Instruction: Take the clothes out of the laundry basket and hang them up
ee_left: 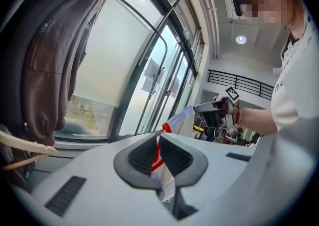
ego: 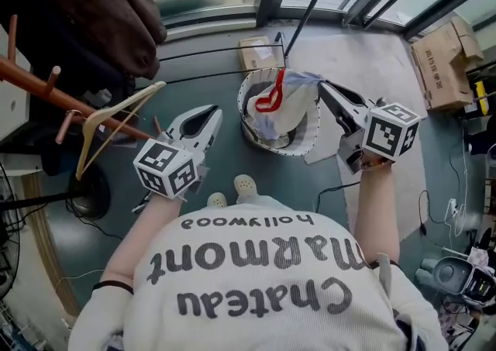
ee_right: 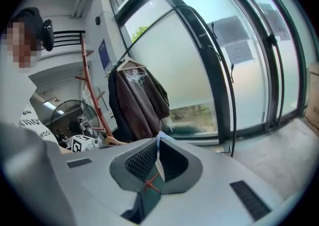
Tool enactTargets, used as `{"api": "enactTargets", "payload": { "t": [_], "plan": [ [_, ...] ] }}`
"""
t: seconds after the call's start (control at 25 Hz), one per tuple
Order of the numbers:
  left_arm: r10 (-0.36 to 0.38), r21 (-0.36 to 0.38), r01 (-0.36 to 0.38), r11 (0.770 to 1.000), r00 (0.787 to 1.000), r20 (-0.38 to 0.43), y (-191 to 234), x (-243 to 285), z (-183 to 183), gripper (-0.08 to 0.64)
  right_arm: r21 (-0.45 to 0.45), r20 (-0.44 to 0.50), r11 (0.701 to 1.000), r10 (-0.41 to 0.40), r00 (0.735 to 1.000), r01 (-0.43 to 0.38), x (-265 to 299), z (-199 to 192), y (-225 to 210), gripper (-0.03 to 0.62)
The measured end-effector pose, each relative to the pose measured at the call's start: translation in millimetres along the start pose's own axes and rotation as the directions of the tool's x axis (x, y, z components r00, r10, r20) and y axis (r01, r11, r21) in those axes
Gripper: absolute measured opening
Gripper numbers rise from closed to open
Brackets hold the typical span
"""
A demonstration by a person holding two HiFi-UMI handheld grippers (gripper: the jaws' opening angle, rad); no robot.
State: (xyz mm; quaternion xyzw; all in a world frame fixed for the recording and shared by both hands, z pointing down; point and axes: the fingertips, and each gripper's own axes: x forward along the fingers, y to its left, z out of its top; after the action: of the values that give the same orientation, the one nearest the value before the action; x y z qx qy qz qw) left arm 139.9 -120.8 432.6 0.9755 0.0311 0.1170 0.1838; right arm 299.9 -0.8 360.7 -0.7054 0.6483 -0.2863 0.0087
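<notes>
White top (ego: 256, 264) nearest; left tongs (ego: 208, 118) and right tongs (ego: 325, 87) were both clamped on the cloth (ego: 291, 105) strung between them, above the basket (ego: 306, 146). Wise move: hold it taut and head for the hanger (ego: 116, 113) beyond the left tongs.

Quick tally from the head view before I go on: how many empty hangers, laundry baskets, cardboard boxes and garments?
Empty wooden hanger: 1
Laundry basket: 1
Cardboard boxes: 2
Garments: 2, the white-and-red garment held over the basket and the brown garment hanging on the rack
Total: 6
</notes>
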Motion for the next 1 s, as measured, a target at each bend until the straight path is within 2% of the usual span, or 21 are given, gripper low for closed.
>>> {"api": "enactTargets", "payload": {
  "t": [0.08,0.16,0.2,0.32,0.44,0.64,0.76,0.8,0.88,1.0],
  "plan": [
    [-0.065,-0.025,0.065,0.998,0.998,0.002,-12.3,7.1,4.3,0.020,-0.043,0.048,0.999,0.016,0.999,-0.014,-14.3,23.6,22.1,0.037],
    [-0.152,-0.031,0.152,0.988,0.988,0.004,-28.7,16.7,13.4,0.139,-0.080,0.087,0.996,0.040,0.995,-0.034,-28.7,45.1,44.9,0.037],
    [-0.193,-0.027,0.193,0.981,0.981,0.003,-37.5,22.2,19.9,0.164,-0.096,0.104,0.994,0.055,0.993,-0.045,-35.8,54.1,54.7,0.037],
    [-0.292,0.003,0.292,0.956,0.956,-0.001,-61.6,37.9,44.5,0.164,-0.130,0.147,0.988,0.107,0.983,-0.088,-52.3,72.6,78.6,0.037],
    [-0.386,0.012,0.386,0.923,0.923,-0.004,-84.5,50.6,61.2,0.187,-0.146,0.164,0.982,0.147,0.976,-0.123,-60.8,77.6,94.4,0.037],
    [-0.461,0.016,0.462,0.887,0.887,-0.042,-112.0,59.0,57.9,0.241,-0.173,0.131,0.974,0.169,0.977,-0.145,-67.3,64.2,108.1,0.037],
    [-0.488,0.028,0.489,0.872,0.872,-0.028,-121.8,55.6,58.0,0.237,-0.160,0.123,0.976,0.168,0.978,-0.147,-68.2,56.0,107.6,0.037],
    [-0.491,0.038,0.491,0.870,0.871,-0.013,-123.1,53.3,61.3,0.214,-0.154,0.118,0.978,0.163,0.980,-0.144,-68.3,53.1,106.1,0.037],
    [-0.485,0.066,0.483,0.873,0.875,0.000,-123.0,49.5,67.2,0.136,-0.139,0.112,0.981,0.154,0.982,-0.138,-68.4,48.1,103.0,0.037],
    [-0.471,0.105,0.471,0.876,0.882,-0.025,-121.1,48.2,68.9,0.029,-0.119,0.118,0.983,0.153,0.981,-0.139,-67.0,45.8,100.3,0.037]
  ]
}}
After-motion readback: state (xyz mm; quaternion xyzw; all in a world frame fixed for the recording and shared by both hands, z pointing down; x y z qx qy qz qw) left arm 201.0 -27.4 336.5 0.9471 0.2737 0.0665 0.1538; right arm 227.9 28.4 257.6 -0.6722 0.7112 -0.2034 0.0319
